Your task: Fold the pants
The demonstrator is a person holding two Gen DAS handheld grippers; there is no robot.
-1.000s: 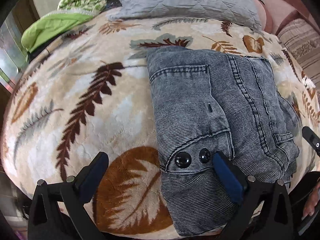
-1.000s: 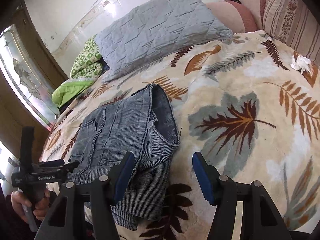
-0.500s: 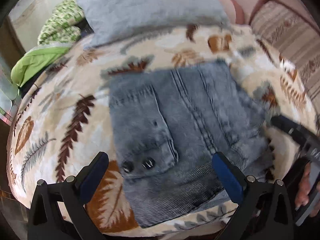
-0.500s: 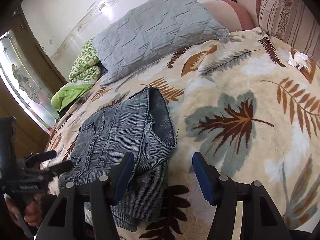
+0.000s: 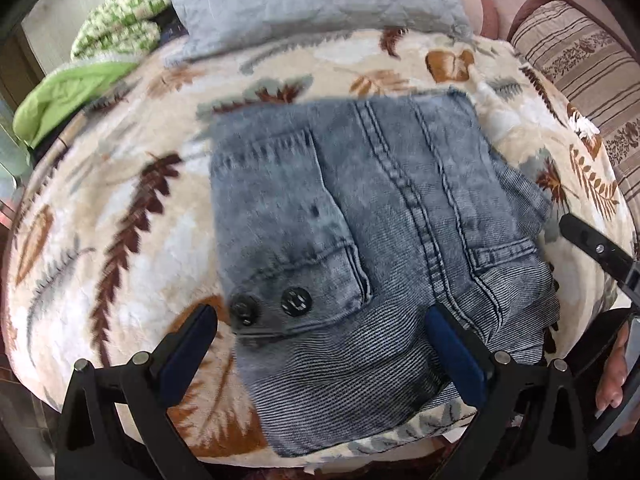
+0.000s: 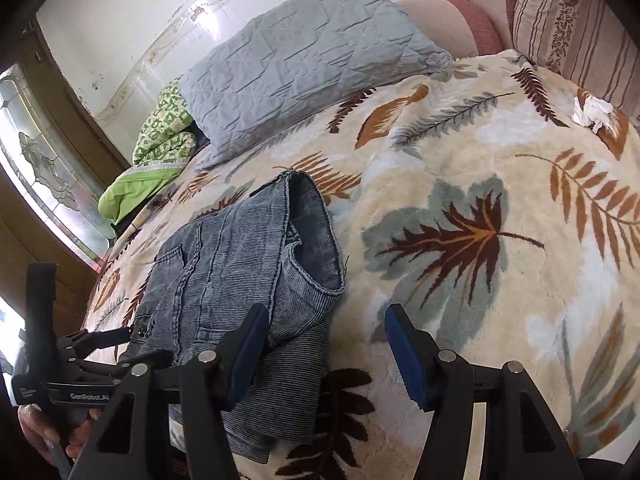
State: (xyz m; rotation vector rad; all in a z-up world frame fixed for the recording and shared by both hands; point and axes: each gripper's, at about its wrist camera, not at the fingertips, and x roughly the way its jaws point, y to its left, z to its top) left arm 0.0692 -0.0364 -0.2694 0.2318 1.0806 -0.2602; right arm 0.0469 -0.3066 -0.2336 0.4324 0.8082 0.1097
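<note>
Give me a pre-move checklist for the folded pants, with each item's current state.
1. Left tongs open, holding nothing: ok.
2. Right tongs open, holding nothing: ok.
3. Denim pants lying folded on the leaf-print blanket: ok.
4. Fold edges aligned: not ok; a ribbed layer sticks out beyond the top layer at the near and right edges.
5. Pants clear of the grey pillow: ok.
6. Layers underneath lying smooth: cannot tell, hidden.

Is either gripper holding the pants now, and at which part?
Nothing is held. The left gripper and right gripper are both open above the folded pants.
</note>
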